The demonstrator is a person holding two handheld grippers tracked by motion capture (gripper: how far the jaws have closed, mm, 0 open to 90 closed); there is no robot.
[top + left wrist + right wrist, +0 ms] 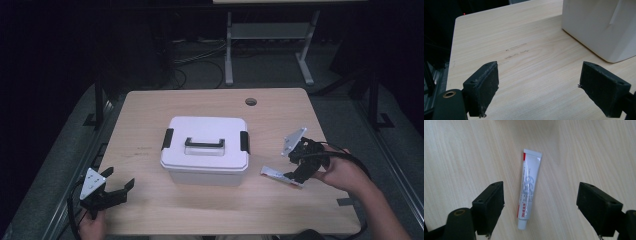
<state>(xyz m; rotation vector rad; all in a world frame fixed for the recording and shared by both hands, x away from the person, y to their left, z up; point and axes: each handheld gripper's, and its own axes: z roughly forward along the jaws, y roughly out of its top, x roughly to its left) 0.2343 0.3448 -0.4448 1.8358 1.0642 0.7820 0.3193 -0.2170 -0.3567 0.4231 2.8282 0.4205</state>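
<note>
A: How much room do you have around your right gripper [295, 176]?

B: Your right gripper is over the right part of the light wooden table [150, 200], and the right edge of the table is near behind your hand. In front of the gripper, the small white tube with red print and a white cap [528, 190] lies flat on the wood. Beyond the tube stands the white plastic storage box with a black handle and black side latches [206, 150], near but not touching the tube. The wood on both sides of the tube is bare.

A: And how are its jaws?

B: They are spread wide. In the right gripper view the tube lies between them, closer to the left jaw, with its cap toward the gripper. Neither jaw touches it.

A: What about your left gripper [119, 185]?

B: It is at the front left corner of the table, close to the left edge and the front edge. Its jaws are also spread wide and hold nothing. In the left gripper view the white box is ahead and to the right, well apart, with bare wood between.
</note>
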